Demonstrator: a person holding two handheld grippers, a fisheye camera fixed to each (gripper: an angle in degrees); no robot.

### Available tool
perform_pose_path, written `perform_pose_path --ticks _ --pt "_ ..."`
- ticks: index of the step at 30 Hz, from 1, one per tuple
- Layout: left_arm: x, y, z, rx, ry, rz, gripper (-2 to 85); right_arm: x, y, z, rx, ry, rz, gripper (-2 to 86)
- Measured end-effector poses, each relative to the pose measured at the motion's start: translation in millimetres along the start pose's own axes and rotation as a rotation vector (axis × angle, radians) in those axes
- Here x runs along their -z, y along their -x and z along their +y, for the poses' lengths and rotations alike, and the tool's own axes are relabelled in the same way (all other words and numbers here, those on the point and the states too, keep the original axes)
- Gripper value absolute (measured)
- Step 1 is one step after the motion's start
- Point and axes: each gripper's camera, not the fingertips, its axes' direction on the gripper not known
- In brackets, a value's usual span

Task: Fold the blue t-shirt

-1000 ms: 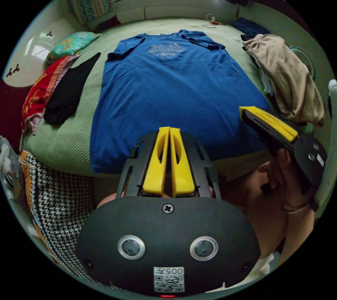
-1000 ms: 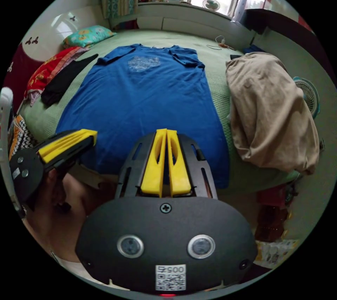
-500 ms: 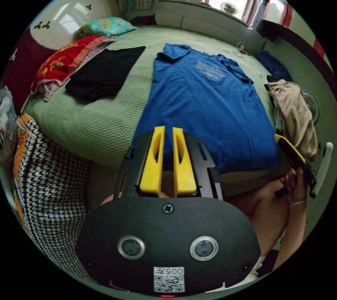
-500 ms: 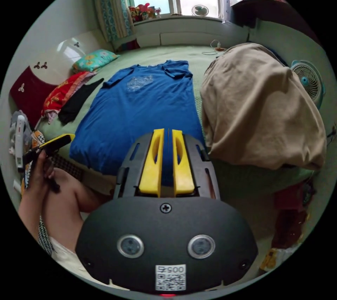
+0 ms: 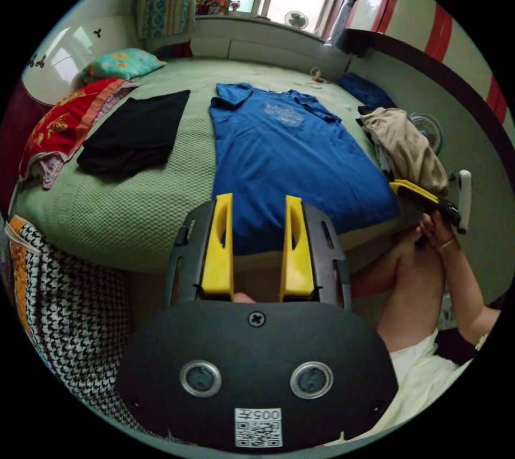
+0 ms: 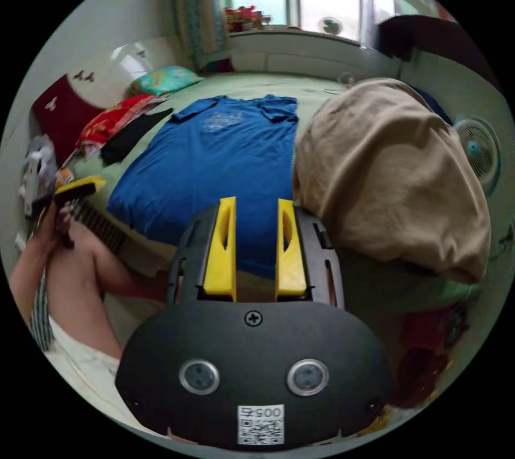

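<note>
While the blue t-shirt (image 5: 289, 158) lies spread flat and face up on the green bed cover (image 5: 129, 212), collar toward the window and hem at the near edge of the bed, neither tool touches it: the left gripper (image 5: 252, 244) hangs off the near edge with its yellow jaws spread apart and nothing between them, and the right gripper (image 6: 252, 247) does the same in the right gripper view, jaws parted over the hem corner. Each tool also appears in the other's view, held in a hand at the side, too small to judge there. A heap of tan cloth (image 6: 391, 180) sits just beside the shirt's right-hand edge, and a black garment (image 5: 134, 131) lies apart on the other side, next to a red patterned cloth (image 5: 59, 126). The fold looks not yet begun. The shirt should handle as thin, light knit — limp, no stiffness, likely to drape and wrinkle once lifted, and to drag a little on the textured cover. A sensible hold would be the two hem corners, or a shoulder and the hem corner on one side, pinching one doubled edge so both layers come up together. The risk is catching the cover with the shirt, or brushing the tan heap when the right side is carried over — that edge lies close to it
</note>
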Motion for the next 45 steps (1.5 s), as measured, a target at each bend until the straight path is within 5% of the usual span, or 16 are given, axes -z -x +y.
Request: perform_pose_path --ticks 13,45 --pt "9.5 58.0 5.4 -0.038 0.101 -0.085 21.7 10.3 -17.5 14.5 0.078 0.052 0.022 9.3" --pt "6.6 153.0 -34.8 0.049 0.264 -0.056 18.4 30.6 -71.8 4.8 -0.042 0.142 0.065 7.2"
